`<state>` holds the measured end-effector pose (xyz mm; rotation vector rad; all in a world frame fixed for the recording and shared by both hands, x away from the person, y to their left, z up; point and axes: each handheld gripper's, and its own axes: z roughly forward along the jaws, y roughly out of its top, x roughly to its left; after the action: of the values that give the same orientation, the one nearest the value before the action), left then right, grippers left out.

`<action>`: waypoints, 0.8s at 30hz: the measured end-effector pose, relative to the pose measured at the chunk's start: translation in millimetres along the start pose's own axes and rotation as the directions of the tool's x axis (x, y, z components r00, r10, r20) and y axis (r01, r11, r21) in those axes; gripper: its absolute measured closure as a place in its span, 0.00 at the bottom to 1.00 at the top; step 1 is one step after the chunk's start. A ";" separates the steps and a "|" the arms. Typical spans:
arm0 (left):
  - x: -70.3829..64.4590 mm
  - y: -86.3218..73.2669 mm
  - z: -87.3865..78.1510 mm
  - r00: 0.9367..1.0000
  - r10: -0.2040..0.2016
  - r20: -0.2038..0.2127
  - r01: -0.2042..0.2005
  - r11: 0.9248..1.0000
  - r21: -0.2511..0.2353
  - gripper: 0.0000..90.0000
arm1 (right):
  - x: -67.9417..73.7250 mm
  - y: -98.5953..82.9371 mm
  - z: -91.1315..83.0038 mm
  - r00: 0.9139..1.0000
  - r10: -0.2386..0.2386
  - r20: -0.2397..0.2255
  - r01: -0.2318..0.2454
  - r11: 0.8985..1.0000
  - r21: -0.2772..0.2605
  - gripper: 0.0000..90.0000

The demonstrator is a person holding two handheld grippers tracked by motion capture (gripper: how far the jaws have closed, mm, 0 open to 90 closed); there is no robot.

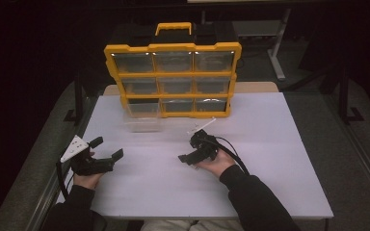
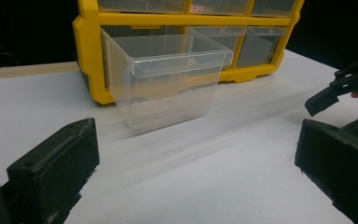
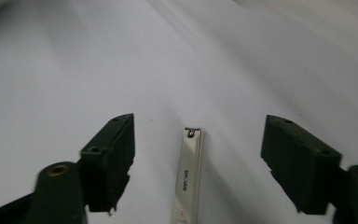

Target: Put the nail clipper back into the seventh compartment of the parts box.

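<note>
A yellow organizer case (image 1: 173,47) with clear drawers stands upright at the back of the white table (image 1: 270,168). One clear drawer (image 1: 142,118) is out of the case and sits empty on the table in front of its lower left corner. The same drawer (image 2: 168,79) is straight ahead of my left gripper (image 2: 196,135), which is open and empty. That left gripper (image 1: 107,147) hovers at the table's left. A white nail clipper (image 3: 189,177) lies flat between the jaws of my open right gripper (image 3: 200,122). The right gripper (image 1: 189,148) is near the table's middle, beside the clipper (image 1: 201,126).
The organizer (image 2: 88,46) has a black and yellow handle (image 1: 173,28) on top. The right gripper (image 2: 340,88) also appears at the far right of the left gripper view. Dark floor and table legs surround the table.
</note>
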<state>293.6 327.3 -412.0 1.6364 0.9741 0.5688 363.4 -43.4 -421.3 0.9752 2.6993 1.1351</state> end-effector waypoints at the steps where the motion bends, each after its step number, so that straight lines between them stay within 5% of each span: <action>1: 0.0 0.1 0.0 1.000 0.001 0.000 -0.001 1.000 0.001 0.00 | 1.1 -0.4 -0.4 1.000 -0.012 0.011 0.012 1.000 0.000 0.22; 4: -0.2 0.1 0.2 1.000 0.001 0.000 -0.001 1.000 0.003 0.00 | 5.5 -2.3 -1.2 0.998 -0.038 0.043 0.038 0.999 0.007 0.14; 10: -0.4 0.1 0.6 1.000 0.002 0.001 -0.002 1.000 0.005 0.00 | 8.5 -5.2 -0.9 0.998 -0.048 0.028 0.047 0.998 0.042 0.05; 24: 0.0 -0.3 1.4 1.000 -0.007 0.005 0.007 1.000 0.008 0.00 | 14.8 -12.6 8.9 0.996 -0.080 0.027 0.076 0.989 0.126 0.16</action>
<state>294.6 326.5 -412.7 1.6406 0.9790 0.5568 347.4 -36.0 -433.4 0.8862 2.7844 0.9396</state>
